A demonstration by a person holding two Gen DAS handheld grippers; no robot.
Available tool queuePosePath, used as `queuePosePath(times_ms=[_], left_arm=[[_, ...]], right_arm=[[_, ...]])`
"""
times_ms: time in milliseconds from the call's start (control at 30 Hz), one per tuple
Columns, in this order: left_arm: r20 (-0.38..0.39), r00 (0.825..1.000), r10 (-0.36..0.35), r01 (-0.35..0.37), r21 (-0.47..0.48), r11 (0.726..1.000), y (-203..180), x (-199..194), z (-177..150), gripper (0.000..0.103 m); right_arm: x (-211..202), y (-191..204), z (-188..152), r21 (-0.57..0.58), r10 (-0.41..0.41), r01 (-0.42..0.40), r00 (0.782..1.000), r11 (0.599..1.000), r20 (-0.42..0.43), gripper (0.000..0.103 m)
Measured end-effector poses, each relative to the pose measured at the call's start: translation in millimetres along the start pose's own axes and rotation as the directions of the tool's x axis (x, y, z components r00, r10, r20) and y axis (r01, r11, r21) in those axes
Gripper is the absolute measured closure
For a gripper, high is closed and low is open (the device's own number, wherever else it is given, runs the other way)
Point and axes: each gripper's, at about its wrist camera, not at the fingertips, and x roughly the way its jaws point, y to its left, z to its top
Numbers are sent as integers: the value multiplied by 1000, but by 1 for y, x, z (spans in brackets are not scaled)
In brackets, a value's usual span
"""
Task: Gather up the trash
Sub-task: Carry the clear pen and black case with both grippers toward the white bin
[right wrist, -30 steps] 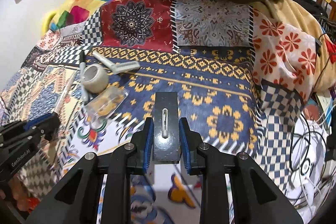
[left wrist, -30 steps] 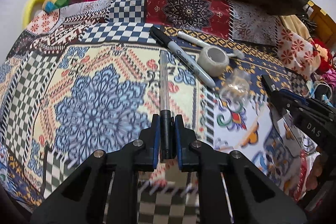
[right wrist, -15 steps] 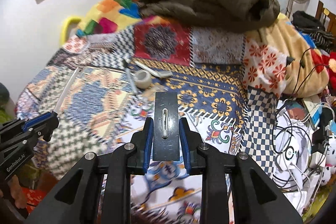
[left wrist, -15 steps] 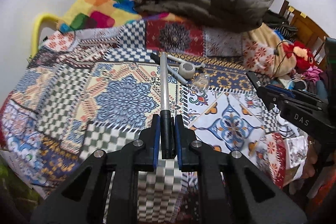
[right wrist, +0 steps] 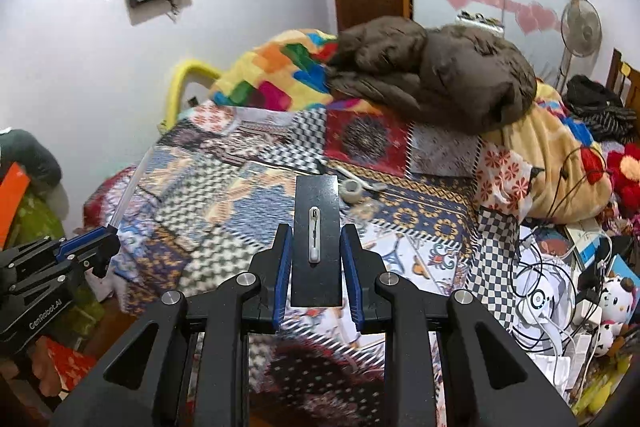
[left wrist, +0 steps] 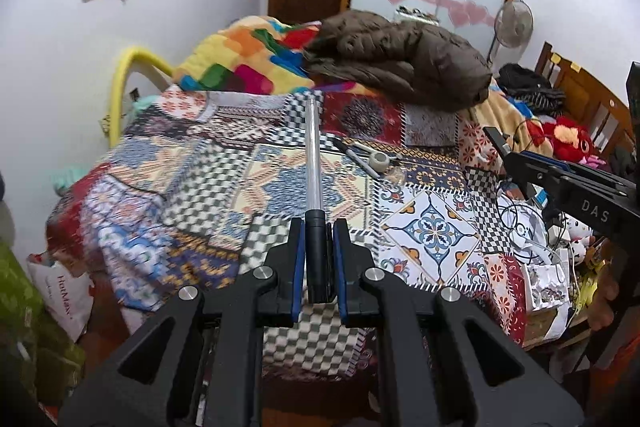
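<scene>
My left gripper (left wrist: 316,223) is shut on a clear pen with a black cap (left wrist: 313,155), held in the air in front of the bed. My right gripper (right wrist: 316,231) is shut on a flat black card with a small white clip on it (right wrist: 316,239), also held up off the bed. On the patterned bedspread (left wrist: 192,179) lie a black marker (left wrist: 358,159), a roll of tape (left wrist: 379,159) and a crumpled clear wrapper (left wrist: 396,175). The tape roll also shows in the right wrist view (right wrist: 353,190). The right gripper shows at the right of the left wrist view (left wrist: 560,179), the left gripper at the left of the right wrist view (right wrist: 80,255).
A brown jacket (left wrist: 400,59) and a colourful blanket (left wrist: 248,59) are piled at the bed's far end. Cables, papers and soft toys (right wrist: 560,287) crowd the right side. A white bag (left wrist: 64,287) and green cloth sit on the floor at the left.
Both grippers have pulled back and up from the bed, each still holding its item. The bed and the things on it now look much farther away.
</scene>
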Motion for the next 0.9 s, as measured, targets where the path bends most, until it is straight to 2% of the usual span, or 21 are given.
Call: queuePosePath(times_ms=[200,500,900], left_arm=[[31,999,26,-24,-46,999,27,-49,-21,91],[54,994,97,-92,-97,991,76,-110,-62,91],[34,982,186,-176,-195,965,147,-164,-120,91]], right_arm=[[-31,38,-6,-42,35,-33,999,999,33,81],[-56,98,-25,-109,114,-109,993,988,43,81],[-51,198,-55,-218,242,-245,970,945,-40,80]])
